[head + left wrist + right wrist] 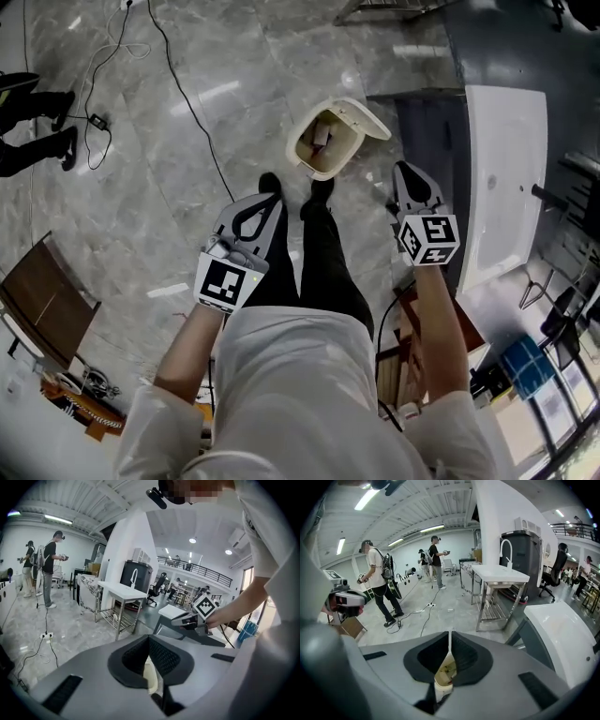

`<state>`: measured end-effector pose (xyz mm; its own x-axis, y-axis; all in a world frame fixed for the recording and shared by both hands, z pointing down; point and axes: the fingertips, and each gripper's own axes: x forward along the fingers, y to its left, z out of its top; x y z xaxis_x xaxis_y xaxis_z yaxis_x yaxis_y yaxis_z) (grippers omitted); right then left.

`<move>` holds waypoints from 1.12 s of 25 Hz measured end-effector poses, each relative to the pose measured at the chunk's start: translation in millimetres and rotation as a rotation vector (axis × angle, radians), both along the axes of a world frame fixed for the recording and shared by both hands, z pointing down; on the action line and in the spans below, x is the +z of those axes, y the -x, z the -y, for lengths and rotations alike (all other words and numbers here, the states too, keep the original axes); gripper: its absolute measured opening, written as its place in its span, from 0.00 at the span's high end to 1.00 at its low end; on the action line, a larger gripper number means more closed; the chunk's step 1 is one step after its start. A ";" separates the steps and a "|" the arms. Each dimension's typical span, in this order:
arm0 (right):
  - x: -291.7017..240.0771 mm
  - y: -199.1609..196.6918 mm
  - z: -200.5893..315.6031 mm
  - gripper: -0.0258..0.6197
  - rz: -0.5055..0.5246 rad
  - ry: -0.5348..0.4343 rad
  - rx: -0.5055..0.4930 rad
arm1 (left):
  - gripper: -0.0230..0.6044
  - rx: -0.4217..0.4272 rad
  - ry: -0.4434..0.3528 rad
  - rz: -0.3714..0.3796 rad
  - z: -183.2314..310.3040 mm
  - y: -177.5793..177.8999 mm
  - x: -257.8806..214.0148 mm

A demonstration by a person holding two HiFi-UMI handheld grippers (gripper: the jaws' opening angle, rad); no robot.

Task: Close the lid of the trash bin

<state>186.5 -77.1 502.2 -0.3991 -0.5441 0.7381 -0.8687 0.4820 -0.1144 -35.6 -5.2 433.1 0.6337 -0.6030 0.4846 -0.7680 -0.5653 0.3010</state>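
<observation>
Trash bin (pixel 323 150) stands on the marble floor (pixel 187 169), its lid (pixel 366 118) tipped open at the bin's far right rim. I hold the left gripper (pixel 266 202) near the bin's left side and the right gripper (pixel 405 174) near its right. Both sets of fingers are clenched on nothing.

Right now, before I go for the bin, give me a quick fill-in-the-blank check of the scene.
1. The lid of the trash bin is ___.
2. The bin stands on the ___, just ahead of the person's shoes.
3. The left tongs and right tongs are both ___, with nothing held between them.
4. In the head view, the white sink table lies to the bin's ___.

Missing words: open; floor; shut; right
</observation>
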 end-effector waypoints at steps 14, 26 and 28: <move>114.8 -33.6 49.8 0.91 -0.019 0.132 -0.105 | 0.96 -0.181 0.069 -0.011 0.6 -23.5 37.3; 179.5 -42.4 63.5 0.80 -0.028 0.261 -0.161 | 0.96 -0.241 0.137 -0.012 -5.3 -40.6 74.5; 184.7 -41.7 65.3 0.80 -0.028 0.271 -0.175 | 0.96 -0.249 0.139 -0.010 -5.6 -39.3 77.8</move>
<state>228.2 -142.4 686.9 -0.4466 -0.2515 0.8586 -0.7802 0.5792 -0.2362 3.7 0.4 511.0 0.4793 -0.6687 0.5684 -0.8748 -0.3122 0.3704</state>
